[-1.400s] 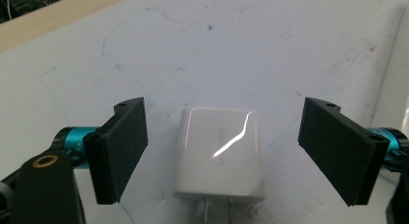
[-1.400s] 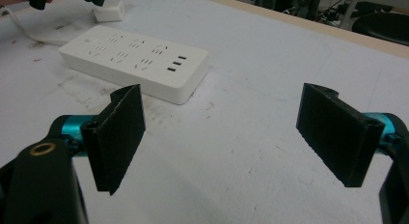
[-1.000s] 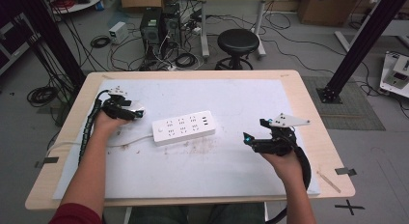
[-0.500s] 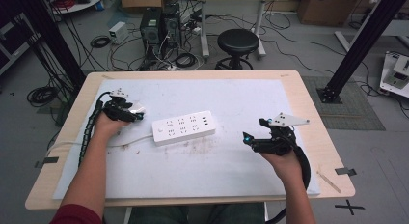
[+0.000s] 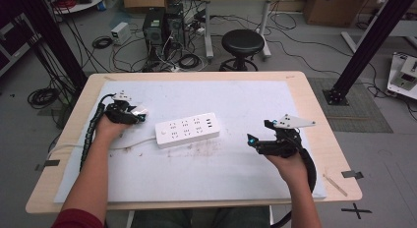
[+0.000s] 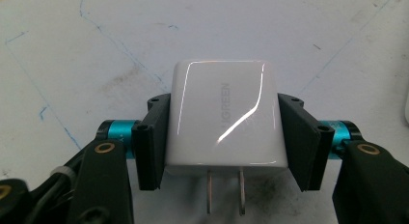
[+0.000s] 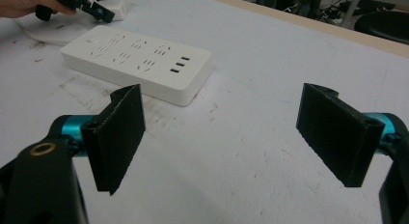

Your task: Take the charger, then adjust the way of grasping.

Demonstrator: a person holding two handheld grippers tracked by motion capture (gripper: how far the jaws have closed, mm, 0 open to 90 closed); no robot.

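White charger (image 6: 223,119) clamped in left hand-held gripper (image 6: 223,137), prong tips cut off, right hand-held gripper (image 7: 236,137) agape, power strip (image 5: 187,129) cable partly hidden.

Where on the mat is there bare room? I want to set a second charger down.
Bare mat lies between the power strip and the right gripper, and along the far edge behind the strip. It is crowded at the strip's left end, where the left gripper holds the white charger.
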